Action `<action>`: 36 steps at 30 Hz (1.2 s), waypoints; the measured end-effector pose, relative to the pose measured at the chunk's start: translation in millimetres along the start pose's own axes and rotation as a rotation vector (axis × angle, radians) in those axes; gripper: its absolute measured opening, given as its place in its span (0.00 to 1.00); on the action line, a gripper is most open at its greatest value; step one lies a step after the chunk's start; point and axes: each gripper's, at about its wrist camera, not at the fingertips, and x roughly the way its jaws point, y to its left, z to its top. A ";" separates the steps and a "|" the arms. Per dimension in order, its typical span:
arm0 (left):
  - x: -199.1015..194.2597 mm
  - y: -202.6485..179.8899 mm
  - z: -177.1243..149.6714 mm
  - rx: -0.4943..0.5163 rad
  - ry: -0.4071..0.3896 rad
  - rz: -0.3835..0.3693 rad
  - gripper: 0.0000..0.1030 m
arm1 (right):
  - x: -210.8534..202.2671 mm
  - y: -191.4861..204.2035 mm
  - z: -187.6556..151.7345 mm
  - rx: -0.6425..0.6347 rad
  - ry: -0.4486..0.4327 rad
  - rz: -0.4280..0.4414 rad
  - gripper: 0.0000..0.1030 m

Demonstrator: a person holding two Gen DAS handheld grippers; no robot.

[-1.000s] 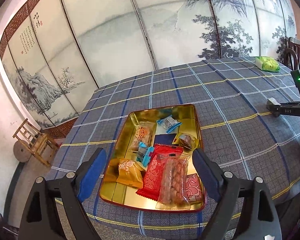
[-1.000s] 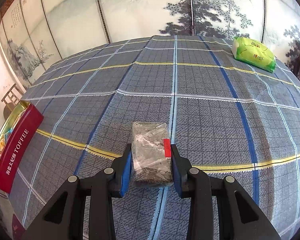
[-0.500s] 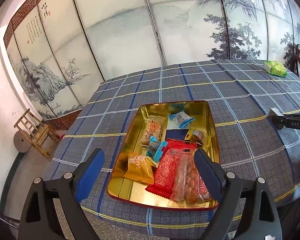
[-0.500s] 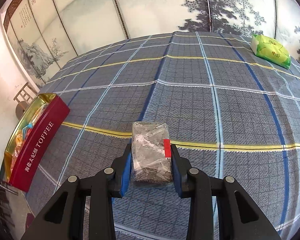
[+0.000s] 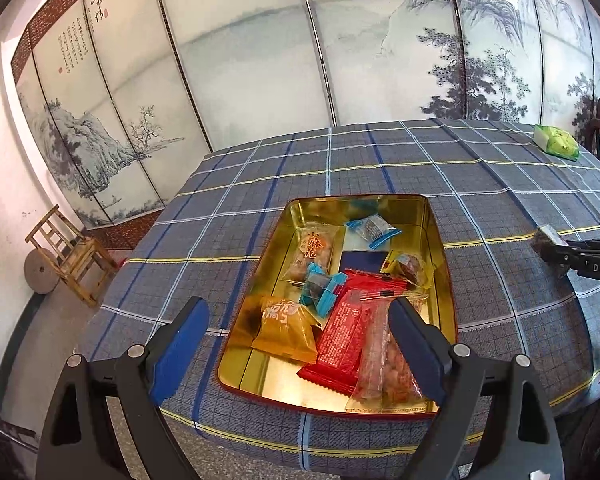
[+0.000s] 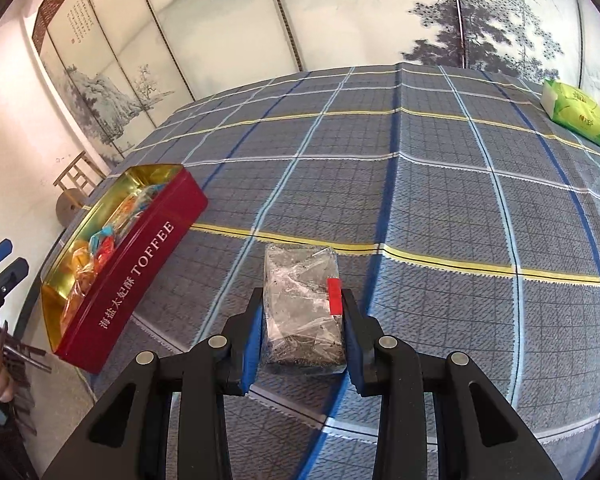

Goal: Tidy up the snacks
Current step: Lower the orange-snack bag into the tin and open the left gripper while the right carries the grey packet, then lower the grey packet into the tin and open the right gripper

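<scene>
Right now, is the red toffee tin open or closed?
Open. The toffee tin has no lid on it; its gold inside and the wrapped snacks show from above.

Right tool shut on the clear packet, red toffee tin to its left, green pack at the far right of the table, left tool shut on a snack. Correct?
Not quite: the left tool is open and holds nothing, hovering over the tin, as the left wrist view shows. The rest stands.

The right gripper (image 6: 302, 312) was clamped on a clear packet of dark snack (image 6: 300, 308) bearing a small red tab, held above the blue-grey plaid tablecloth (image 6: 440, 200). At the left sat a red tin (image 6: 136, 276) lettered TOFFEE, its gold inside holding wrapped snacks. A green packet (image 6: 576, 114) lay far off at the upper right, and the left gripper's (image 6: 0, 264) 2 blue-tipped fingers showed at the left edge.
</scene>
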 end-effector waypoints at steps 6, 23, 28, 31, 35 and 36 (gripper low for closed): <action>5.3 8.2 -4.9 -0.018 0.008 0.008 0.87 | -9.6 30.6 12.3 -0.051 -0.024 0.037 0.35; 10.8 40.1 -14.2 -0.086 0.016 0.041 0.87 | -7.5 121.9 36.9 -0.195 -0.027 0.153 0.35; 9.4 46.8 -14.8 -0.092 0.013 0.051 0.87 | 6.6 152.7 48.5 -0.239 -0.012 0.194 0.35; 9.9 51.7 -16.3 -0.095 0.013 0.058 0.87 | 18.6 166.5 54.7 -0.241 0.006 0.220 0.35; 13.2 58.0 -18.4 -0.106 0.019 0.064 0.87 | 36.1 180.3 60.1 -0.239 0.032 0.235 0.35; 14.2 59.8 -19.3 -0.110 0.021 0.063 0.87 | 40.2 183.3 61.1 -0.238 0.038 0.236 0.35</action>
